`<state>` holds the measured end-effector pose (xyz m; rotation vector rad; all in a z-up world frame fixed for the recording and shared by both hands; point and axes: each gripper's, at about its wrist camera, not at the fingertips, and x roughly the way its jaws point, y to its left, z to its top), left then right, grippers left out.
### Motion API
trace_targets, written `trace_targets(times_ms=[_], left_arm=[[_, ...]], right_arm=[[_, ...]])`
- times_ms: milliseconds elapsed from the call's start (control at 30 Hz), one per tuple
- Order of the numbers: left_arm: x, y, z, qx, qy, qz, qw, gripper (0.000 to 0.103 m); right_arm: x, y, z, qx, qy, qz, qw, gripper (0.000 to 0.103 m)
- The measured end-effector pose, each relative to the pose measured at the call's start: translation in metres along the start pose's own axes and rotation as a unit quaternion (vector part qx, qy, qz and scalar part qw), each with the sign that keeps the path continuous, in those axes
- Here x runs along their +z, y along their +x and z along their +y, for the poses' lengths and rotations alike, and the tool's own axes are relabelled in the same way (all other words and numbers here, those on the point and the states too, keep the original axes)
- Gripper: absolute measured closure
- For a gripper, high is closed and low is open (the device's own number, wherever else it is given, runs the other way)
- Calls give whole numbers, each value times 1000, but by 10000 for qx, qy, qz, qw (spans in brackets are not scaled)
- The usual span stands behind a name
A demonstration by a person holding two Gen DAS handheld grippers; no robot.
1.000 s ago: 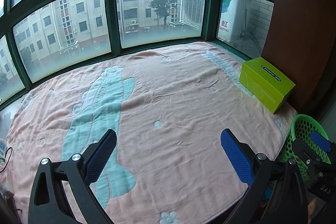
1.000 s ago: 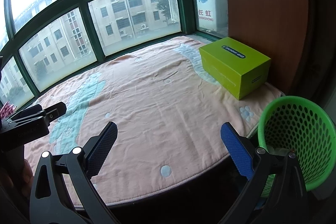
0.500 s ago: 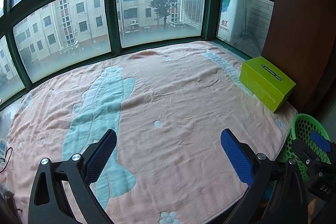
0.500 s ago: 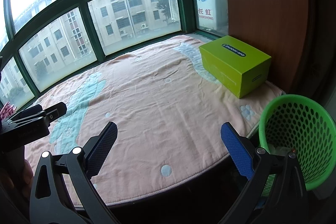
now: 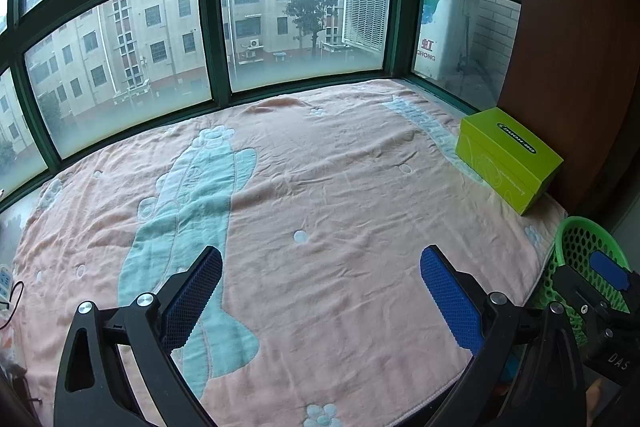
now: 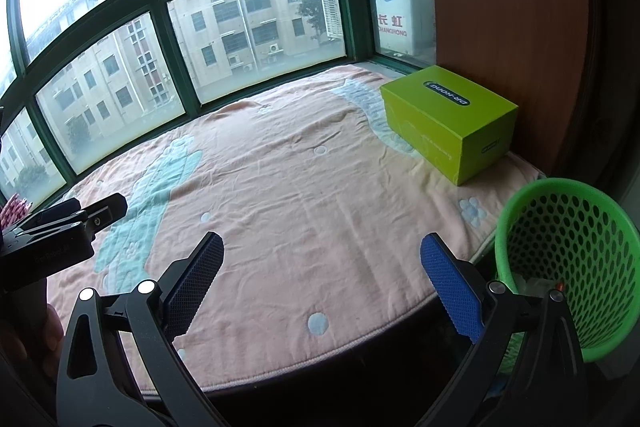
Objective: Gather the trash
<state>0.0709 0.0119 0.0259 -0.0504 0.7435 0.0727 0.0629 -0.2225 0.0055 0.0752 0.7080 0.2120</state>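
A green perforated basket (image 6: 568,243) stands on the floor off the right corner of the sill, with pale crumpled scraps (image 6: 534,283) at its bottom; it also shows in the left wrist view (image 5: 580,247). My left gripper (image 5: 320,287) hovers open over the pink blanket (image 5: 340,187), nothing between its blue pads. My right gripper (image 6: 322,275) is open and empty over the blanket's front edge, just left of the basket. No loose trash shows on the blanket.
A lime-green cardboard box (image 6: 448,119) sits at the blanket's right end against a brown wooden panel (image 6: 508,27). Green-framed windows (image 5: 212,39) close off the back. The left gripper's body (image 6: 60,227) shows at the left of the right wrist view.
Both views have shifted very slightly; the basket sits a touch further right and lower in the right wrist view. Both grippers stay open and empty.
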Motion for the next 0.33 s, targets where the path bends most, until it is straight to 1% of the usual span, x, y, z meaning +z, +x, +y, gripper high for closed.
trace_targets(times_ms=[333], left_arm=[[-1, 3, -1, -19, -45, 76, 10000, 7]], right_arm=[[-2, 1, 0, 2, 9, 12, 10000, 5]])
